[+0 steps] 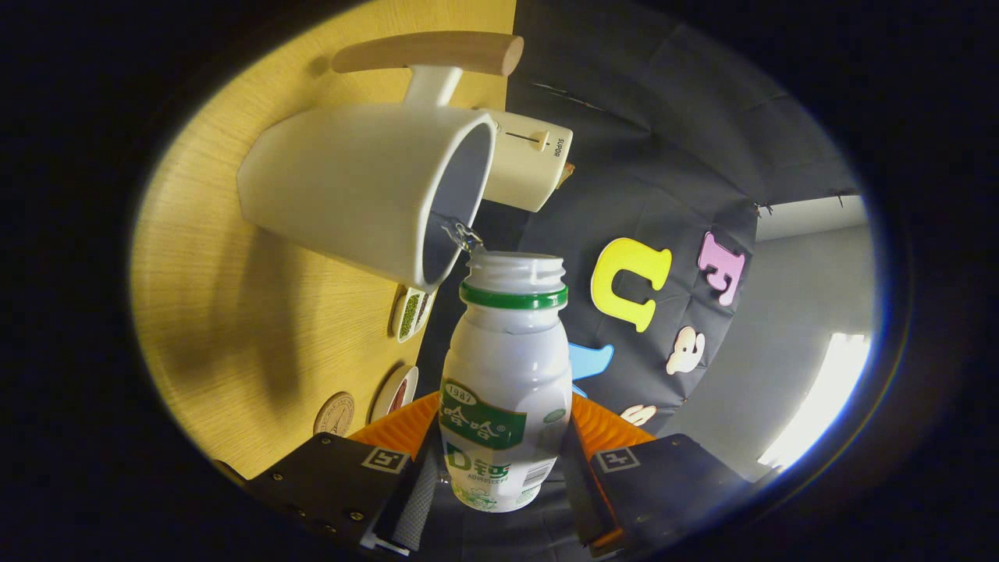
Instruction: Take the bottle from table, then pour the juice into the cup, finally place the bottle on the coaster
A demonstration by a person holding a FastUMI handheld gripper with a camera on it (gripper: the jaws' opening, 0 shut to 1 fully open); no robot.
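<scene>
A small white bottle (506, 382) with a green band under its open neck sits between my gripper's (499, 476) fingers, which press on its lower body from both sides. The whole view is rolled sideways, so the bottle is tipped toward a white cup (359, 187) with a wooden handle (429, 51). The bottle's open mouth is right at the cup's rim, and a thin clear trickle (466, 234) runs from the mouth into the cup. A round brown coaster (335, 414) lies on the wooden table (211, 312), beside my left finger.
A cream-coloured appliance (527, 160) stands just behind the cup. Two small white dishes (410, 312) with green and dark contents sit on the table between the cup and the coaster. The black cloth wall and a pale room wall lie beyond the bottle.
</scene>
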